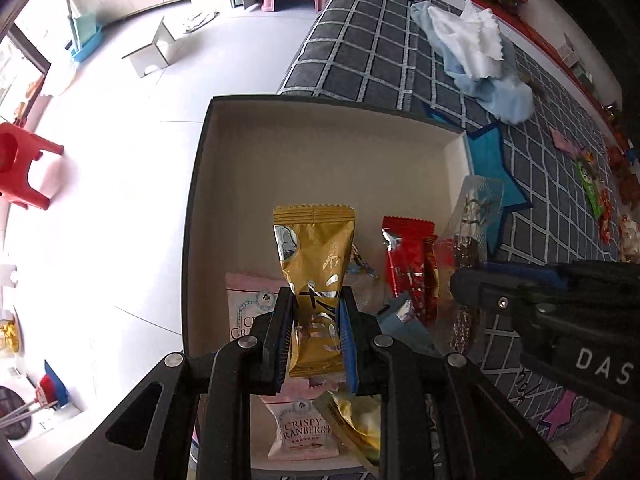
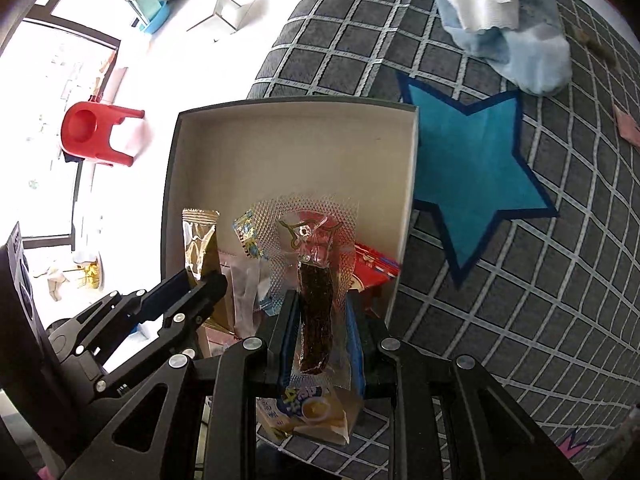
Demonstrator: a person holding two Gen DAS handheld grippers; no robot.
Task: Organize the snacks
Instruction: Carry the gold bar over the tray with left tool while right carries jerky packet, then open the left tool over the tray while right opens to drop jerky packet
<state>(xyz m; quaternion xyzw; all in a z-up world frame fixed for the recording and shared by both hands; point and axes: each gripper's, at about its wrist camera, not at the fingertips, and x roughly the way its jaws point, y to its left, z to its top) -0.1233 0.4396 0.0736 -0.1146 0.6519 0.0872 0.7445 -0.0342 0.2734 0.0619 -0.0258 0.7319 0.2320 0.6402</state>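
Observation:
My left gripper [image 1: 316,300] is shut on a gold foil snack packet [image 1: 316,256] and holds it upright over the open box [image 1: 320,148]. My right gripper [image 2: 318,300] is shut on a clear packet with a dark jerky stick [image 2: 316,312], held at the box's [image 2: 288,148] near right corner. In the box lie pink Crispy Cranberry packets [image 1: 304,432], red packets [image 1: 412,272] and a yellow packet [image 1: 360,420]. The gold packet [image 2: 200,244] and left gripper [image 2: 208,284] show at left in the right wrist view; the right gripper [image 1: 468,284] shows at right in the left wrist view.
The box sits at the edge of a grey checked rug [image 2: 500,320] with a blue star [image 2: 472,168]. Blue and white cloths [image 1: 480,52] lie beyond. More snacks [image 1: 592,188] are scattered far right. A red stool [image 1: 20,168] stands on the white floor.

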